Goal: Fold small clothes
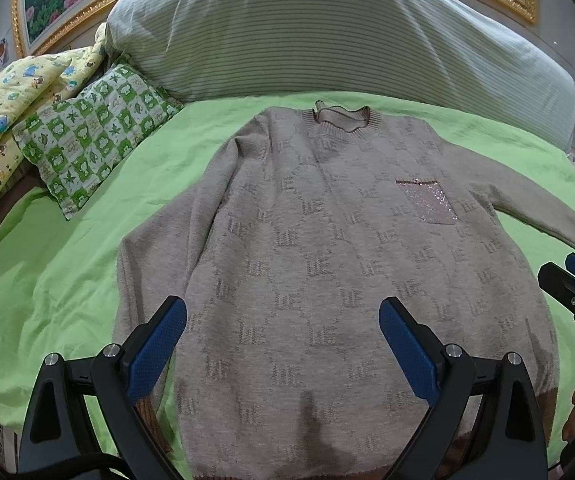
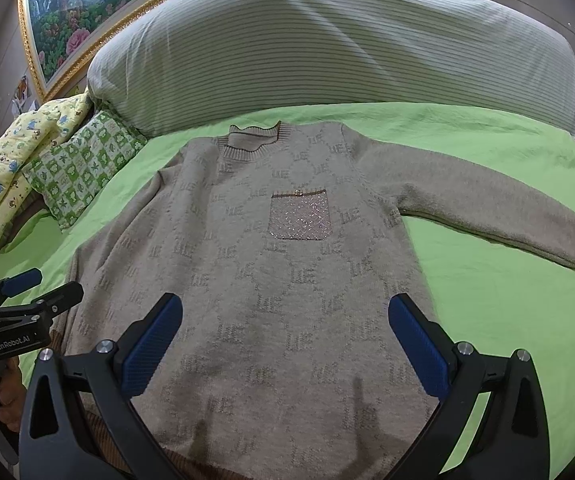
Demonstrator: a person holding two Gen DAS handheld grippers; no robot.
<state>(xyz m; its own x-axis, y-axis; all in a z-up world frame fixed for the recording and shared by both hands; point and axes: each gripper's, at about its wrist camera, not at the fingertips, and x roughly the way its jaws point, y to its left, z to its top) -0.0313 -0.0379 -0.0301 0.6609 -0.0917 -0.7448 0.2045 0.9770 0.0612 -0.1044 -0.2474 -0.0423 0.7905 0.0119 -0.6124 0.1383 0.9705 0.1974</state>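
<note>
A small beige knit sweater lies flat, front up, on the green sheet, collar toward the pillow. It has a sparkly chest pocket and brown cuffs and hem. Its left sleeve lies folded along the body; its right sleeve stretches out to the right. My left gripper is open and empty above the lower left of the sweater. My right gripper is open and empty above the lower middle of the sweater. Each gripper also shows at the edge of the other's view.
A large striped pillow lies behind the sweater. A green checked cushion and a yellow patterned quilt lie at the left. A gold-framed flower picture hangs on the wall behind. Green sheet lies right of the sweater.
</note>
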